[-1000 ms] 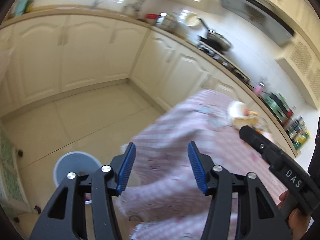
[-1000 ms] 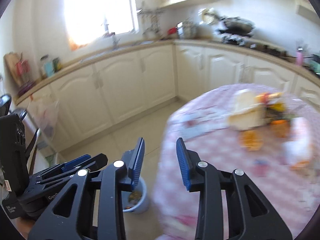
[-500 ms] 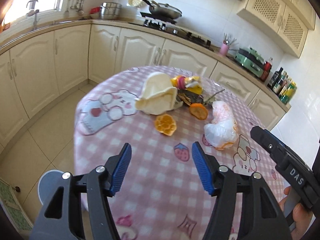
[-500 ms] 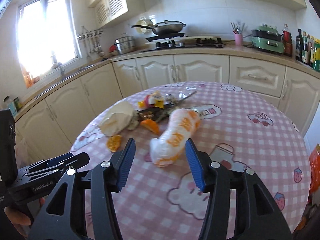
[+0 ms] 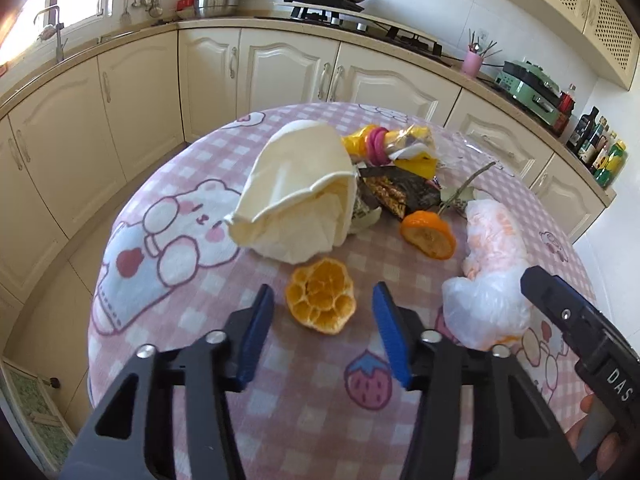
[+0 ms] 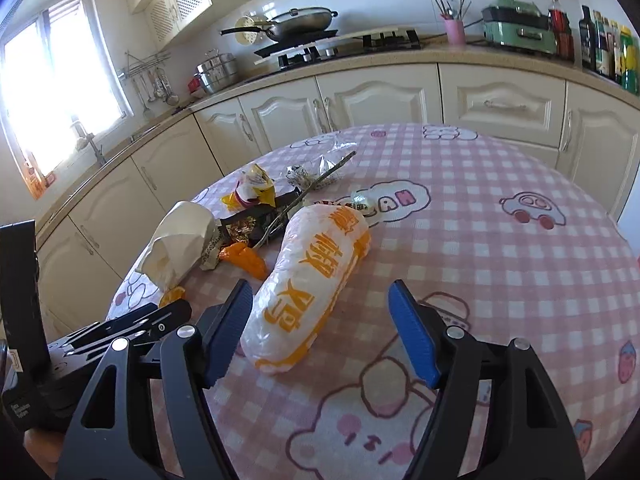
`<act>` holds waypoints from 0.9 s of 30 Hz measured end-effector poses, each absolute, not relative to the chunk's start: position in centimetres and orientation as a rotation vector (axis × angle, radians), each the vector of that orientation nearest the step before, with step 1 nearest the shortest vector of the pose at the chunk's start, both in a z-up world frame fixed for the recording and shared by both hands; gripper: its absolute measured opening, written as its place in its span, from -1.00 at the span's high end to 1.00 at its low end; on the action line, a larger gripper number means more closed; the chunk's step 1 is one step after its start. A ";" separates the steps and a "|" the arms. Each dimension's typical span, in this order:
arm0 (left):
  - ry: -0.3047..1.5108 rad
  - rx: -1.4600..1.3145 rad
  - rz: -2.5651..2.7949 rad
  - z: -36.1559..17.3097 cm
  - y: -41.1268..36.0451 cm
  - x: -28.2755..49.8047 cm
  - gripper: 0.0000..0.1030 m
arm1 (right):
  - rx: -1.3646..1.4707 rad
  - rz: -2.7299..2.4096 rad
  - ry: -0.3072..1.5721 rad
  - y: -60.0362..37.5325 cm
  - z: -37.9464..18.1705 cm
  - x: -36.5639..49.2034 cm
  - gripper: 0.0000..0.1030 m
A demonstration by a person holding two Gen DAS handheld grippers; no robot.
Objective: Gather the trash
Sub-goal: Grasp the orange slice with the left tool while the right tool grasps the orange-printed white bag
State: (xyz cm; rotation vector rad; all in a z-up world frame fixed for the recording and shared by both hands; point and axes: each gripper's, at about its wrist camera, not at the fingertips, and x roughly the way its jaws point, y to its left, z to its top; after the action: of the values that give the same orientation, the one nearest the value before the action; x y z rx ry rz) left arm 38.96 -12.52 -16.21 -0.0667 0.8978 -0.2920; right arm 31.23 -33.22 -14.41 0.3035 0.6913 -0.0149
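Trash lies on a round table with a pink checked cloth (image 6: 500, 260). A flattened orange peel (image 5: 316, 308) sits just ahead of my left gripper (image 5: 323, 294). Its jaws are closing, the peel is at the tips, and the pads do not touch it. Behind the peel are a cream paper bag (image 5: 296, 188), a second orange peel (image 5: 430, 234) and yellow and dark wrappers (image 5: 400, 160). A white plastic bag with orange print (image 6: 316, 276) lies lengthwise. Its near end is between the fingers of my right gripper (image 6: 320, 286), whose jaws are opening and stand clear of it.
Cream cabinets and a counter (image 6: 400, 60) curve behind the table, with a hob and wok (image 6: 300, 20), a pink utensil cup and bottles (image 6: 608, 52). The table edge drops to tiled floor (image 5: 68, 280) on the left. A small wrapped sweet (image 6: 362, 202) lies beyond the bag.
Both views swung from the floor, a bin and cabinets onto the table, then moved closer to the trash. The left jaws have narrowed; the right jaws have widened around the bag's end.
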 end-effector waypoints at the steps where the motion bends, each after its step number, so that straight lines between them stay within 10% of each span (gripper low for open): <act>1: 0.899 -0.056 -0.285 -16.2 -12.6 39.2 0.33 | 0.312 -0.015 0.699 -33.3 -14.5 31.6 -0.31; 6: 0.873 -0.088 -0.327 -15.7 -12.4 38.7 0.35 | 0.337 0.005 0.745 -32.9 -15.1 32.7 -0.31; 12: 0.814 -0.112 -0.365 -14.4 -11.5 36.4 0.35 | 0.357 0.049 0.770 -32.9 -15.3 32.6 0.27; 27: 0.684 -0.216 -0.333 -10.3 -4.0 29.1 0.36 | 0.254 0.108 0.591 -27.2 -9.1 24.6 0.31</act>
State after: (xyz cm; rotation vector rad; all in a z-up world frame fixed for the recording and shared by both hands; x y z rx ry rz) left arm 29.14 -3.96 -10.28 -0.2165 0.6842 -0.3325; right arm 24.60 -27.18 -9.10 0.2542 0.5907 0.1078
